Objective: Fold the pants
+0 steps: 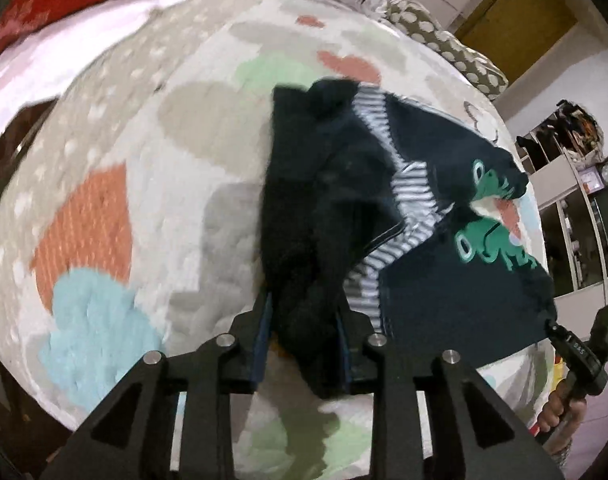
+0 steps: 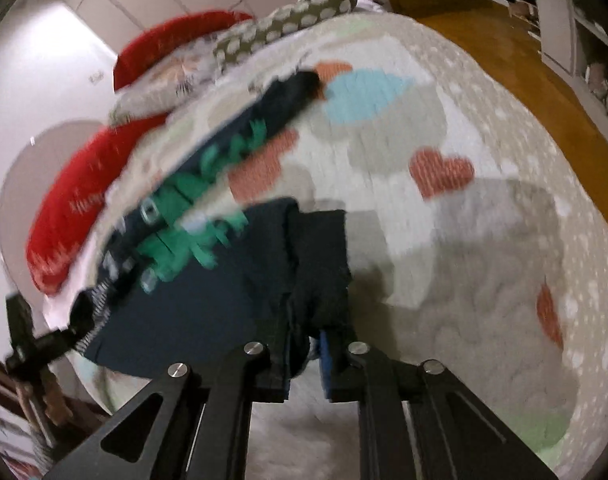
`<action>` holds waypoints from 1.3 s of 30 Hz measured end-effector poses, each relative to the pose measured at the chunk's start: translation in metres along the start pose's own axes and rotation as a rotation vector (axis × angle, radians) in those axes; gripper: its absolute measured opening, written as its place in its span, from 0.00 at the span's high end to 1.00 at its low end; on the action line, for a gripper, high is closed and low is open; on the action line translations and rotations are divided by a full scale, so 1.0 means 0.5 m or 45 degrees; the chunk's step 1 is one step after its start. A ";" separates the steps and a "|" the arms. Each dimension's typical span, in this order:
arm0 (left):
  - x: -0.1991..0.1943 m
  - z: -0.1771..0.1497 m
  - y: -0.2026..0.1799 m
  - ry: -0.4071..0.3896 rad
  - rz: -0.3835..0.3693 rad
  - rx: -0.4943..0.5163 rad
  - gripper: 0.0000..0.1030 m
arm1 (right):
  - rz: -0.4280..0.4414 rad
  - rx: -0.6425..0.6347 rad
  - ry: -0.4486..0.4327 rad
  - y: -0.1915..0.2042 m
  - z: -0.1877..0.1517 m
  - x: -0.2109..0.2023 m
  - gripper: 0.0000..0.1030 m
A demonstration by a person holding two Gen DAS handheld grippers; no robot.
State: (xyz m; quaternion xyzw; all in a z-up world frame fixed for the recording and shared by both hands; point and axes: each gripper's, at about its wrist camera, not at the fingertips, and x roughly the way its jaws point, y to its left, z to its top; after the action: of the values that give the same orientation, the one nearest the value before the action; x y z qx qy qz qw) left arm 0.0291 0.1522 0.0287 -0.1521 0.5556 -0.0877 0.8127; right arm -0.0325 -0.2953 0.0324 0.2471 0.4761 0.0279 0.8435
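Small dark navy pants with green frog prints and a striped lining hang above a patterned bedspread. My left gripper is shut on one bunched dark edge of the pants. My right gripper is shut on another edge of the pants; the cloth stretches between the two. The right gripper also shows at the lower right of the left wrist view, clamped on the pants' corner. The left gripper shows at the lower left of the right wrist view. Both views are motion-blurred.
The bedspread has hearts and coloured blobs. Red pillows and a spotted pillow lie at the bed's head. A wooden floor and white shelves stand beside the bed.
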 end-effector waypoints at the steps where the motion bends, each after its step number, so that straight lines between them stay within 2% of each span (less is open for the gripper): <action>1: -0.008 -0.005 0.006 -0.014 -0.022 -0.009 0.73 | -0.019 -0.016 -0.012 -0.002 -0.005 -0.004 0.82; 4: -0.054 -0.014 0.019 -0.134 -0.024 -0.018 0.68 | -0.027 -0.023 -0.123 -0.003 0.019 -0.052 0.58; 5: -0.070 -0.018 0.022 -0.184 -0.011 -0.019 0.65 | -0.046 -0.021 -0.172 -0.003 0.035 -0.071 0.47; 6: -0.082 -0.023 0.025 -0.221 -0.005 -0.027 0.62 | -0.073 -0.030 -0.225 0.000 0.065 -0.087 0.43; 8: -0.103 -0.029 0.029 -0.292 -0.008 -0.048 0.61 | -0.097 -0.046 -0.241 0.006 0.119 -0.084 0.42; 10: -0.112 -0.033 0.032 -0.316 -0.030 -0.061 0.61 | -0.112 -0.050 -0.240 0.011 0.193 -0.048 0.42; 13: -0.121 -0.040 0.035 -0.335 -0.069 -0.070 0.61 | -0.125 -0.001 -0.162 0.012 0.299 0.046 0.42; 15: -0.130 -0.045 0.037 -0.343 -0.052 -0.067 0.61 | -0.138 0.076 -0.116 0.006 0.360 0.116 0.42; 18: -0.132 -0.049 0.046 -0.350 -0.019 -0.067 0.58 | -0.129 0.180 -0.058 0.006 0.412 0.196 0.45; 19: -0.130 -0.050 0.050 -0.348 -0.010 -0.075 0.58 | -0.116 0.219 -0.043 0.007 0.418 0.214 0.51; 20: -0.127 -0.049 0.055 -0.343 -0.010 -0.085 0.58 | -0.096 0.243 -0.010 0.011 0.421 0.233 0.79; 21: -0.125 -0.051 0.058 -0.340 -0.014 -0.092 0.58 | -0.101 0.239 0.013 0.017 0.417 0.242 0.89; 25: -0.119 -0.052 0.053 -0.336 -0.027 -0.096 0.58 | -0.162 0.144 -0.061 0.031 0.388 0.202 0.90; 31: -0.123 -0.032 0.029 -0.350 0.001 -0.065 0.58 | -0.175 0.183 -0.088 -0.029 0.331 0.132 0.90; 35: -0.105 0.045 0.006 -0.338 0.058 -0.002 0.53 | -0.113 0.273 -0.069 -0.079 0.278 0.110 0.90; 37: -0.081 0.096 -0.010 -0.319 0.072 0.047 0.48 | -0.085 0.288 -0.079 -0.089 0.255 0.097 0.90; 39: -0.042 0.153 -0.031 -0.293 0.136 0.100 0.43 | -0.069 0.283 -0.090 -0.090 0.242 0.089 0.90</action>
State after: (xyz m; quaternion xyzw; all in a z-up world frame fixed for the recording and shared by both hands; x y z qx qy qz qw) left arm 0.0928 0.1557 0.0782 -0.0993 0.4621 -0.0480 0.8799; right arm 0.0819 -0.3694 0.0286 0.3269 0.4527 -0.0567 0.8276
